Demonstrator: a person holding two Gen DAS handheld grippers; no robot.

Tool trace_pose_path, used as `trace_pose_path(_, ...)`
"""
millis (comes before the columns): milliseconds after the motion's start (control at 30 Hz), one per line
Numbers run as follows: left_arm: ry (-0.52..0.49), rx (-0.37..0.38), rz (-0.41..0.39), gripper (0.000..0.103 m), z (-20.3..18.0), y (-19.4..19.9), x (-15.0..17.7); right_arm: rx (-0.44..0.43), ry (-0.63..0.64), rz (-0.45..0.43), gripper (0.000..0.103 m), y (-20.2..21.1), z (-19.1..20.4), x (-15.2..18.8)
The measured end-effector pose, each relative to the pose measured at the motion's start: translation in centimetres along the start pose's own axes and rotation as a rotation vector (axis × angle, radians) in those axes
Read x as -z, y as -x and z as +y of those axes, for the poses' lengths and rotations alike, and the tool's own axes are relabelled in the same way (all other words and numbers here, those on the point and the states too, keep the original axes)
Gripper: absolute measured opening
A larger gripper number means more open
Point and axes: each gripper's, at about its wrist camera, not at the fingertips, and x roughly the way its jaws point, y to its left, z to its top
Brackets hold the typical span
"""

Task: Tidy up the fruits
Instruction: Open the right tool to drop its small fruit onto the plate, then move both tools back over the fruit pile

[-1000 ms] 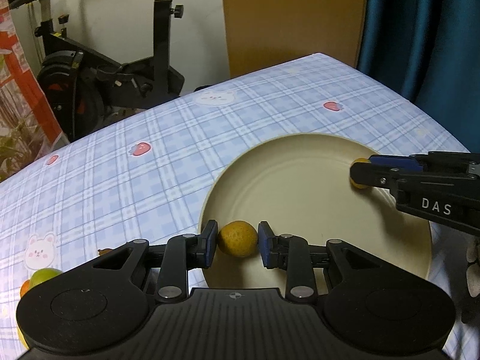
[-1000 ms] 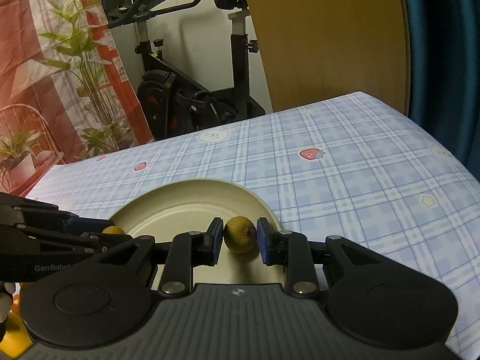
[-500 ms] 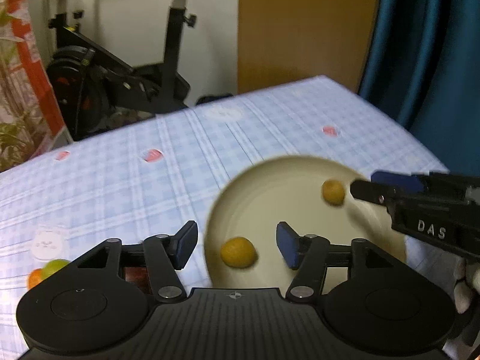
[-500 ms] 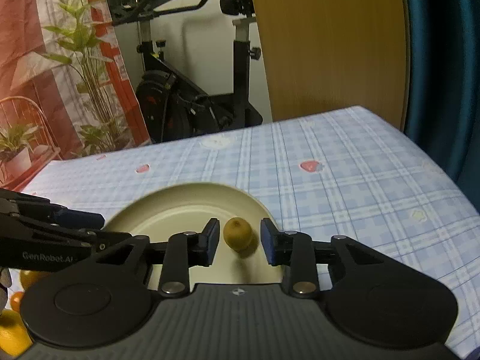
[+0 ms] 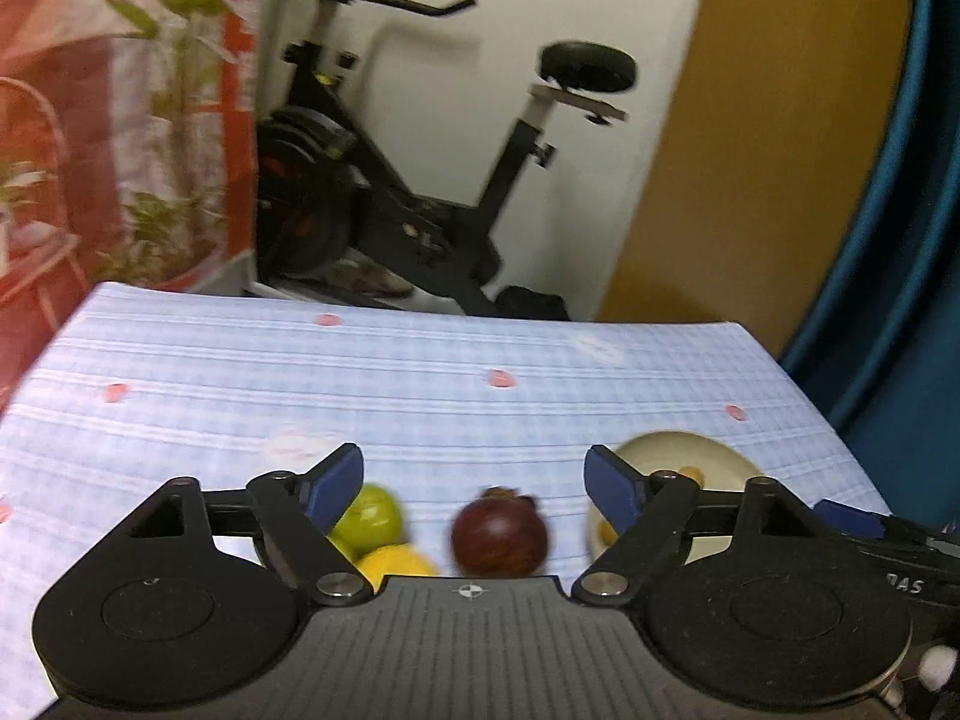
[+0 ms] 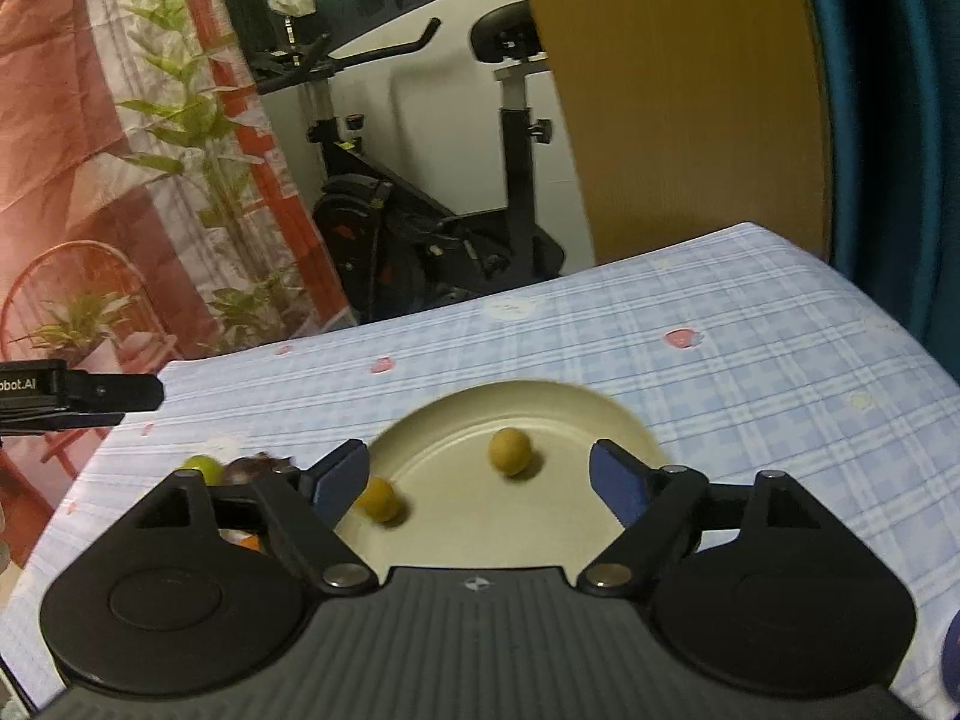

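Your left hand-held gripper (image 5: 474, 483) is spread wide and holds nothing; it hangs over the loose fruit on the checked cloth of the desk (image 5: 420, 384), with a dark red, mangosteen-like fruit (image 5: 499, 540) sitting between the jaws, a green fruit (image 5: 369, 517) just beside the left jaw and a yellow fruit (image 5: 393, 564) touching the green one. Your right hand-held gripper (image 6: 480, 477) is equally wide and empty, poised above the cream plate (image 6: 576, 414), where two small yellow-brown fruits (image 6: 509, 450) (image 6: 378, 499) lie apart from each other. The left view is smeared with motion, so I would judge the main risk to be closing while moving this fast: one pad could clip the round dark fruit and send it rolling into the green and yellow pair, or toward the near edge hidden under the gripper body. Round fruit on a shallow plate may also roll if your right jaw brushes the rim. In the left view the right gripper's fingers show just beside the plate, so the two tools could collide if you swing the next fruit straight across. The far half of the desk is open cloth with room to move; its far and right edges drop off to the floor, with an exercise bike (image 5: 420, 180) beyond.
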Motion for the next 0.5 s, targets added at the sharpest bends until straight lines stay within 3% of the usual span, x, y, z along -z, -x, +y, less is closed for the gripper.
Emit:
trace_pose_path(200,0.041,-0.061,-0.013,0.088,2.6,2.8,1.2,-0.09,-0.015,0.033,0.1,0.2,2.3,0.8)
trace_pose_path(333,0.027,-0.113,-0.027,0.088,3.5,4.4,2.1,-0.12,0.013,0.062,0.103,0.1,4.1,1.4)
trace_pose_path(500,0.033,-0.097,-0.06,0.088,4.5,5.9,3.3,-0.13,0.074,0.039,0.103,0.5,6.4,2.1)
